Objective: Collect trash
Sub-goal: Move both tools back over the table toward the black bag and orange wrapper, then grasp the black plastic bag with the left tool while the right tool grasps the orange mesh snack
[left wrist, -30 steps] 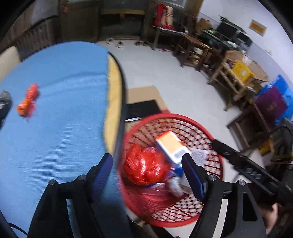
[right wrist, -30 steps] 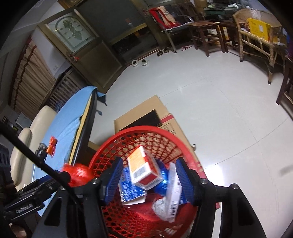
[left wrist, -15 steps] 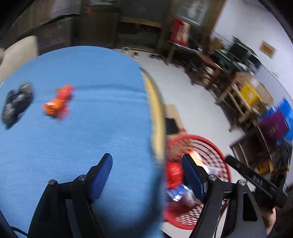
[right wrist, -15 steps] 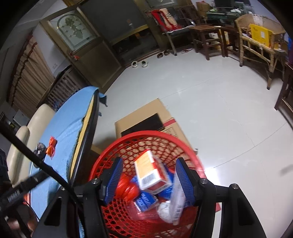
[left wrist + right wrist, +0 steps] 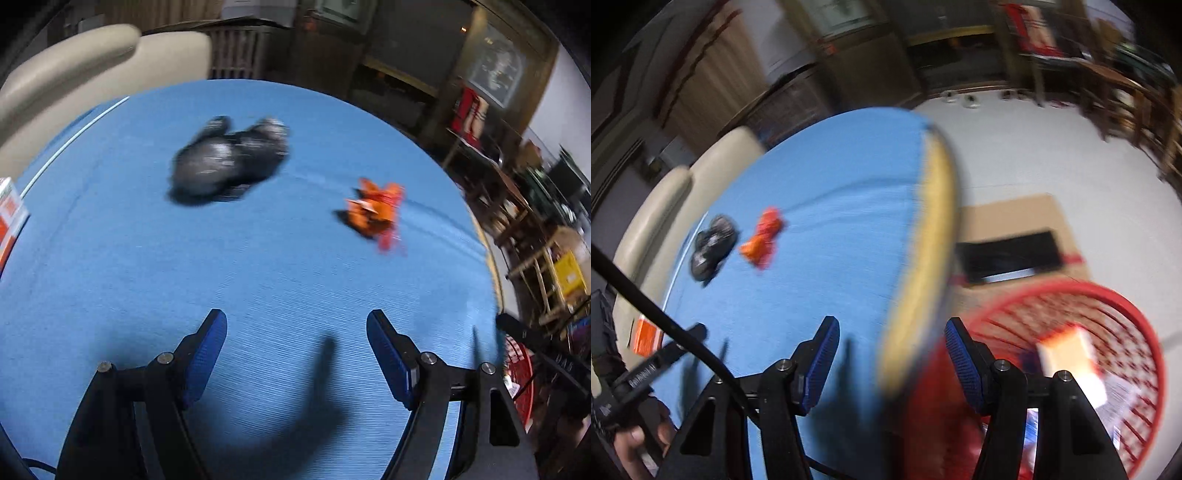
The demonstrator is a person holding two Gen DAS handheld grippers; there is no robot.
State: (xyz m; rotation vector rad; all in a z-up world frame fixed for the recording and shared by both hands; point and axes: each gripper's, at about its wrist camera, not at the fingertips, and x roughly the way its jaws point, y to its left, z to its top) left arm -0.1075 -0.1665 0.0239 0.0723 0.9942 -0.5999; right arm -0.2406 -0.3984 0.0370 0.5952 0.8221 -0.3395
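A: Left gripper (image 5: pixel 295 341) status?

B: Jaws apart, nothing between them. It hangs over the blue worktop (image 5: pixel 258 266), angled down at the cloth.

A: Trash on the worktop?

B: Two pieces ahead of the left gripper. A crumpled black bag (image 5: pixel 229 160), blurred, toward the far side near the cream sofa (image 5: pixel 96 70). An orange wrapper (image 5: pixel 376 212) to its right in the left wrist view, apart from the bag and closer to the worktop's edge. An orange-and-white carton (image 5: pixel 9 218) shows at the left border, only partly in frame.

A: Right gripper (image 5: pixel 888 341)?

B: Jaws apart and just been opening wider, with nothing between them. It sits above the worktop's yellow edge (image 5: pixel 923 258), one finger over the cloth, the other over the red basket (image 5: pixel 1123 306).

A: Basket contents?

B: The basket stands on the floor beside the worktop. An orange-and-white box (image 5: pixel 1071 354) lies inside; the rest is too blurred to tell. Flattened cardboard (image 5: pixel 1012 225) lies on the floor behind it.
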